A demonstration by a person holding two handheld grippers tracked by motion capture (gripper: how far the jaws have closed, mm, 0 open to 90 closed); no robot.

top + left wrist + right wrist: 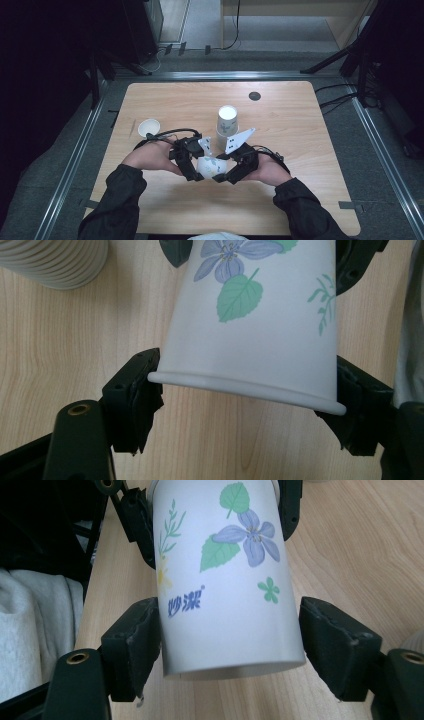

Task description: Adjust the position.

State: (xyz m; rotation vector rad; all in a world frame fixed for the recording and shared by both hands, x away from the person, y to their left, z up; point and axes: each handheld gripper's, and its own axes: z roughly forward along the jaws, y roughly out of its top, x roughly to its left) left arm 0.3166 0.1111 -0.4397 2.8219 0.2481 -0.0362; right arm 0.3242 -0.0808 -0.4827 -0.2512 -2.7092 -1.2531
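Far left on the table [165, 100] we've got a small white cup [148, 128] sitting upright, untouched, well apart from the action. Moving in, our left gripper [196, 172] is clamped on the flowered cup [211, 166], jaws pinching it right at the rolled rim, one pad on each side, as the left gripper view shows [250, 325]. The cup hangs lying sideways just above the wood, near our edge, between both hands. Behind it stands the cup stack [227, 121], upright at mid-table, and its ribbed wall peeks into the left gripper view [55, 262]. Now the right gripper [223, 175]: its jaws straddle the base end of that same cup [225, 580], the left pad touching the wall, the right pad standing just clear, so we call it spread, not gripping. Our read: one cup is off the stack and caught mid-handover or mid-separation; the right side must bite before anything gets pulled or placed, and the stack still waits.
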